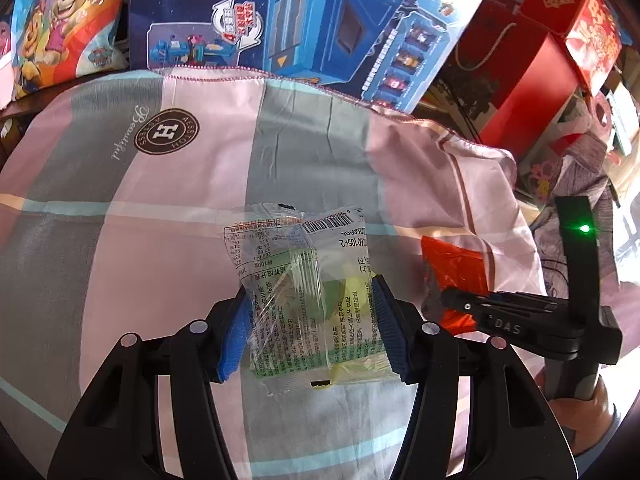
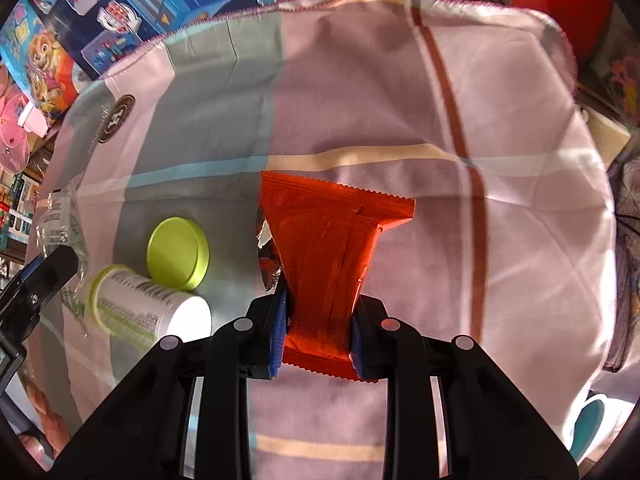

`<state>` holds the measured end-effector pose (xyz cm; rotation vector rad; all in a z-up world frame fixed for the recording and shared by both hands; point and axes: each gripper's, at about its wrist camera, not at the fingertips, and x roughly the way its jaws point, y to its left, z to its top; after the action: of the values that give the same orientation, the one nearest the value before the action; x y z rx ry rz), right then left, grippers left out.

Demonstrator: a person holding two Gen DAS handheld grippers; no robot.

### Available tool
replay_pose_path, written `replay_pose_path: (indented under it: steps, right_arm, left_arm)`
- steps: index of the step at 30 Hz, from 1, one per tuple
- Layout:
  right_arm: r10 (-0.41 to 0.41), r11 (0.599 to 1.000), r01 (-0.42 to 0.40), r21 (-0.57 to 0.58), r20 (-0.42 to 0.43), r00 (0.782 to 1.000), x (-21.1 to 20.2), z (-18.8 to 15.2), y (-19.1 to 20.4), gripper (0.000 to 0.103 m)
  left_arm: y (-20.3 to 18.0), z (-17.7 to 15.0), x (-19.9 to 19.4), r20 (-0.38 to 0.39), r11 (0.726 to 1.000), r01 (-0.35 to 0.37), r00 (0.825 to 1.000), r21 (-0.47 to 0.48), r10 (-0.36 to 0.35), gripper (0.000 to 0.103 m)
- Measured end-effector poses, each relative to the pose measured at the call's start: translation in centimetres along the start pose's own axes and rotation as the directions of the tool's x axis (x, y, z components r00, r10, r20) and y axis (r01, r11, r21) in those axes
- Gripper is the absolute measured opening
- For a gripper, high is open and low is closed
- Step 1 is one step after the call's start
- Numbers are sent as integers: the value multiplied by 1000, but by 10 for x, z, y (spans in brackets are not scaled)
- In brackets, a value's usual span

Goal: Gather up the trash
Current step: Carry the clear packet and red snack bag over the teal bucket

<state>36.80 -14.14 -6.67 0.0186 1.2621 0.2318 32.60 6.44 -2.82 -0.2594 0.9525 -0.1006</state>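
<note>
Below, pink-and-grey checked cloth (image 2: 400, 80); behind, blue toy boxes (image 1: 320, 20), red cartons (image 1: 532, 80).

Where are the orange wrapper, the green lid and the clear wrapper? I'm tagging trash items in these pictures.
orange wrapper (image 2: 324, 248): right wrist view, middle of its creased body.
green lid (image 2: 178, 253): right wrist view, centre of its flat top.
clear wrapper (image 1: 304, 300): left wrist view, printed middle of the film.

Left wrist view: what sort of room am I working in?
Likely a child's bedroom or playroom: a pink-and-grey checked bedsheet, a blue toy-truck box and a cartoon-puppy cushion behind it.
</note>
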Motion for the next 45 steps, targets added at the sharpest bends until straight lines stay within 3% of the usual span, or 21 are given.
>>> replay_pose_path:
  steps: [14, 27, 35, 45]
  right_arm:
    - [15, 999, -19, 49, 95, 995, -91, -74, -33, 25]
    - [25, 988, -54, 148, 190, 981, -161, -171, -98, 25]
    - [-45, 963, -18, 270, 224, 974, -193, -243, -170, 25]
    - [-94, 901, -19, 433, 239, 966, -206, -316, -257, 25]
  left_arm:
    - [-70, -28, -50, 30, 994, 53, 998, 100, -56, 59]
    - [-164, -97, -79, -19, 956, 122, 992, 267, -121, 59]
    - [-244, -141, -74, -87, 896, 192, 981, 400, -172, 59]
    - [-333, -189, -48, -200, 792, 279, 959, 544, -200, 59]
